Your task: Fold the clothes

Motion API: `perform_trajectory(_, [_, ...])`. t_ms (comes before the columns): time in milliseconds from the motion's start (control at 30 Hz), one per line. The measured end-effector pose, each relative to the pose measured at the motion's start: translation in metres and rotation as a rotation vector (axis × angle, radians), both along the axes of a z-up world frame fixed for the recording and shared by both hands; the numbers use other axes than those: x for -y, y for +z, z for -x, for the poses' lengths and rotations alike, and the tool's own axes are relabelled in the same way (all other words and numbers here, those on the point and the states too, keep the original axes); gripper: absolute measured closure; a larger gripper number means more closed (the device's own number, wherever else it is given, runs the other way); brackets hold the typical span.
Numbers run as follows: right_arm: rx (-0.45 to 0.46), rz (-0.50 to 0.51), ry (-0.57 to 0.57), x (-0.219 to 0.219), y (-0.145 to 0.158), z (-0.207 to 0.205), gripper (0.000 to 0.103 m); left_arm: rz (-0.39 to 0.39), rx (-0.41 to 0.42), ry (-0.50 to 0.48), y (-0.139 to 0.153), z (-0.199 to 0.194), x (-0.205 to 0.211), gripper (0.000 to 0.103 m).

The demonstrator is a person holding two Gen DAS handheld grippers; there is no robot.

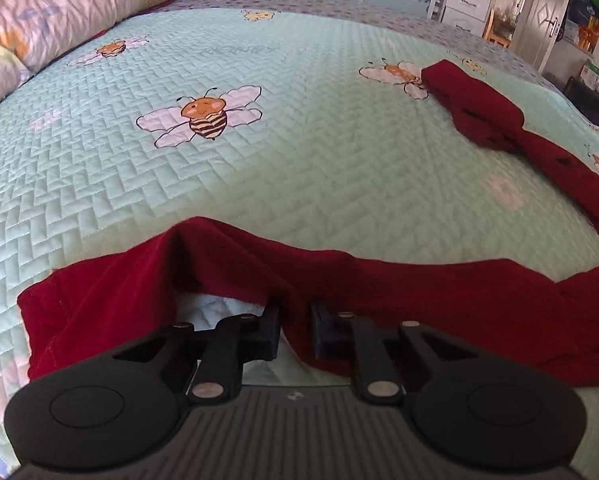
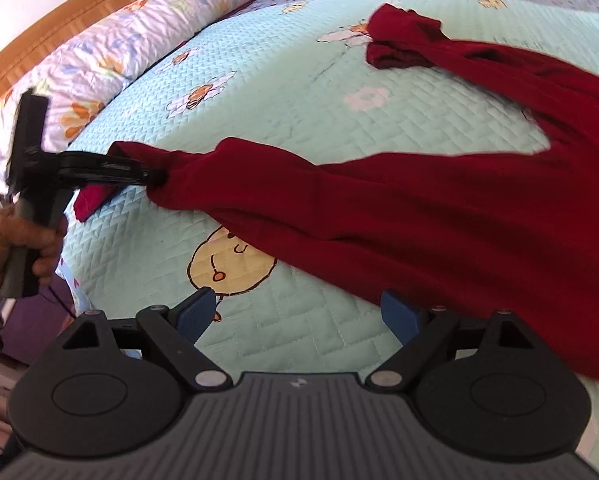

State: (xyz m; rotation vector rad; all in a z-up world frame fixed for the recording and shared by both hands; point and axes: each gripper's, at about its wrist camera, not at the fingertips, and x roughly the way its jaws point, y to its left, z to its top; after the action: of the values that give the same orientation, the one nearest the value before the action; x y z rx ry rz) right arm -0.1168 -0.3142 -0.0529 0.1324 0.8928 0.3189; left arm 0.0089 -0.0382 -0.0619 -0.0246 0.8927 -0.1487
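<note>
Garment (image 2: 419, 208) lay spread on bedspread (image 2: 299, 112), one sleeve (image 2: 403, 40) far, other sleeve near left gripper (image 2: 155, 176). Rolled quilt (image 2: 111, 64) along bedspread's left edge. Right gripper (image 2: 299, 316) before garment's near edge.

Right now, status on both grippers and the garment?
Left gripper shut on the dark red velvet garment, sleeve end lifted. Right gripper open, empty, at the hem. Quilted bee-print bedspread under it, nothing in the way.

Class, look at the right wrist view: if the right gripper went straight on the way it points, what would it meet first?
Probably the red garment, whose lower edge lies just ahead of the right gripper; its jaws stand open over the quilt. Depth is unclear, so it might brush the quilt first.
</note>
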Motion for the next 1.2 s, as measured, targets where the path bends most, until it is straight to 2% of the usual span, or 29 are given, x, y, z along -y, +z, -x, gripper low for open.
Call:
perform_trajectory(100, [0.016, 0.04, 0.016, -0.005, 0.0, -0.01, 0.013, -0.027, 0.02, 0.001, 0.005, -0.005, 0.004, 0.093])
perform_trajectory(233, [0.046, 0.12, 0.003, -0.018, -0.006, -0.048, 0.013, -0.084, 0.047, -0.005, 0.013, -0.011, 0.014, 0.094])
perform_trajectory(567, [0.119, 0.322, -0.028, -0.049, -0.021, -0.141, 0.015, -0.156, -0.028, -0.039, 0.006, -0.028, 0.023, 0.091])
perform_trajectory(600, [0.127, 0.342, -0.031, -0.052, -0.022, -0.151, 0.019, -0.16, -0.03, -0.041, 0.006, -0.028, 0.023, 0.091])
perform_trajectory(700, [0.143, 0.253, -0.065, -0.046, -0.003, -0.146, 0.022, -0.161, -0.034, -0.041, 0.005, -0.028, 0.024, 0.091])
perform_trajectory(767, [0.149, 0.191, -0.023, -0.051, 0.008, -0.128, 0.023, -0.151, -0.036, -0.04, 0.004, -0.029, 0.023, 0.091])
perform_trajectory(900, [0.124, 0.181, 0.075, -0.067, 0.002, -0.113, 0.021, -0.135, -0.04, -0.037, 0.004, -0.03, 0.022, 0.091])
perform_trajectory(1000, [0.056, 0.241, 0.018, -0.065, -0.019, -0.137, 0.022, -0.129, -0.043, -0.035, 0.004, -0.031, 0.021, 0.091])
perform_trajectory(1167, [0.116, 0.17, -0.11, -0.048, 0.002, -0.147, 0.022, -0.11, -0.053, -0.034, 0.005, -0.032, 0.018, 0.091])
perform_trajectory(1200, [0.124, 0.147, -0.091, -0.05, 0.006, -0.142, 0.022, -0.105, -0.056, -0.035, 0.005, -0.033, 0.017, 0.09])
